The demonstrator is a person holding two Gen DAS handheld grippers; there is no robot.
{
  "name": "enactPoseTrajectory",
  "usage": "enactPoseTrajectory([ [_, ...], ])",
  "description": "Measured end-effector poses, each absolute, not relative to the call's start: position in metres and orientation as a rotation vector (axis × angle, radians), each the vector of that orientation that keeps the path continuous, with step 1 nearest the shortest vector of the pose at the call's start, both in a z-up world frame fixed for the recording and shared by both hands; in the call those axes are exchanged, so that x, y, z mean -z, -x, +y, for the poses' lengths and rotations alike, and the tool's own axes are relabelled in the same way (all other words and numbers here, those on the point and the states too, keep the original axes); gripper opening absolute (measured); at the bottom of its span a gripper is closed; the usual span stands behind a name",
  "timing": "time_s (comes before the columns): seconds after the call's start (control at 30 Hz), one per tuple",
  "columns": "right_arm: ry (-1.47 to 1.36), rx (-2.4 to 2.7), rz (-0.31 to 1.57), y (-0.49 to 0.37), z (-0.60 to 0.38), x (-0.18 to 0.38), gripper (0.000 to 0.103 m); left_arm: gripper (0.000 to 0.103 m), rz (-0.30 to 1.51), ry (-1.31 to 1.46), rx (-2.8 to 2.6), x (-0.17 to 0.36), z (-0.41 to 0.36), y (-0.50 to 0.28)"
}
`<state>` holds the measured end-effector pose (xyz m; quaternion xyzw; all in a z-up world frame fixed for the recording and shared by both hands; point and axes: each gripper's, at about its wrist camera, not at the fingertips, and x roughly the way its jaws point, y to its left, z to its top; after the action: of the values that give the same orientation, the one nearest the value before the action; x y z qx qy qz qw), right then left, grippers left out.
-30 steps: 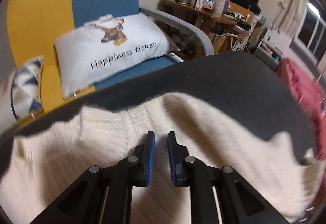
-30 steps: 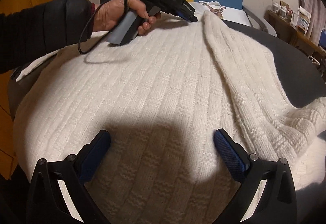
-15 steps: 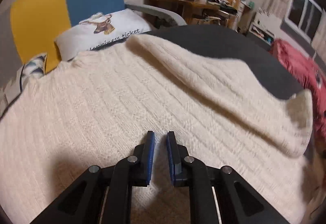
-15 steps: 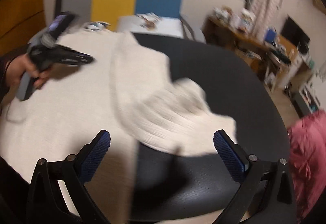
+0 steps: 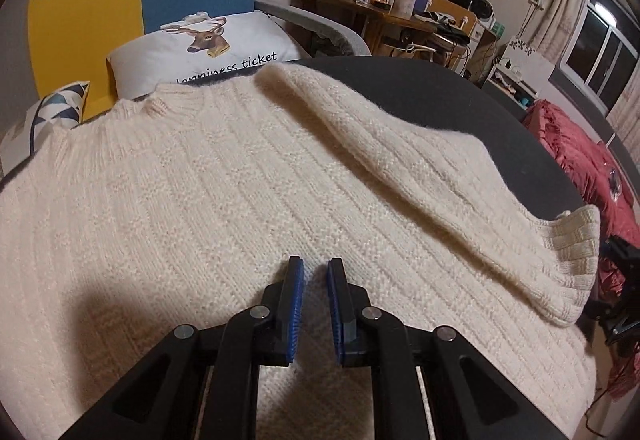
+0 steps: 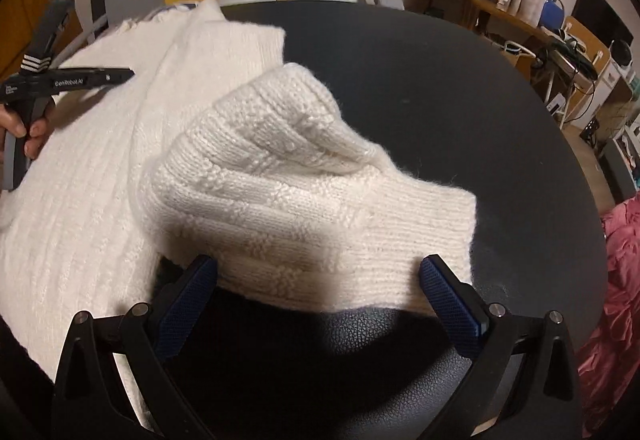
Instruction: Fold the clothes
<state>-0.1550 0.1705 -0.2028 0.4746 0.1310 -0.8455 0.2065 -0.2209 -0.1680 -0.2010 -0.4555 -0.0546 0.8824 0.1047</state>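
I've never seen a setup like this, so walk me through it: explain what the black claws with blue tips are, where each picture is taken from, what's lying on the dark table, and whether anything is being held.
The claws are hand-held grippers, one in each of a person's hands, each with a camera looking along its two fingers. One picture looks out from the left gripper, the other from the right gripper. In the right view you also see the person's hand holding the left tool. A cream knitted sweater lies flat on the dark round table, one sleeve lying bent over the tabletop. The left jaws are nearly closed, with a narrow gap and nothing in it; the right jaws stand wide open above the sleeve's cuff. Neither holds anything.
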Motion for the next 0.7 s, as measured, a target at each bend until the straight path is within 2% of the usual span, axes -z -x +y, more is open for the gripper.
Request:
enactPoseTrajectory([
  [0.17, -1.325, 2.357, 0.374, 0.154, 0.168, 0.204, 0.102, 0.012, -0.165, 1.341, -2.603, 0.201, -0.168, 0.22],
  [0.2, -1.329, 2.358, 0.374, 0.154, 0.167, 0.203, 0.096, 0.012, -0.165, 1.341, -2.604, 0.201, -0.168, 0.219],
  [0.27, -1.315, 2.36, 0.385, 0.152, 0.163, 0.199, 0.074, 0.012, -0.165, 1.341, -2.606, 0.201, -0.168, 0.219],
  [0.33, -1.306, 2.368, 0.419, 0.15, 0.158, 0.194, 0.013, 0.012, -0.158, 1.341, -2.611, 0.201, -0.167, 0.218],
  [0.37, -1.313, 2.372, 0.435, 0.15, 0.157, 0.193, 0.009, 0.012, -0.151, 1.342, -2.614, 0.201, -0.166, 0.217],
  [0.53, -1.339, 2.348, 0.376, 0.156, 0.159, 0.185, 0.007, 0.012, -0.06, 1.37, -2.638, 0.197, -0.155, 0.217],
  [0.63, -1.255, 2.38, 0.301, 0.161, 0.166, 0.149, 0.007, 0.011, 0.014, 1.391, -2.607, 0.193, -0.147, 0.22],
  [0.7, -1.189, 2.414, 0.275, 0.169, 0.172, 0.12, 0.007, 0.011, -0.04, 1.414, -2.538, 0.189, -0.15, 0.229],
])
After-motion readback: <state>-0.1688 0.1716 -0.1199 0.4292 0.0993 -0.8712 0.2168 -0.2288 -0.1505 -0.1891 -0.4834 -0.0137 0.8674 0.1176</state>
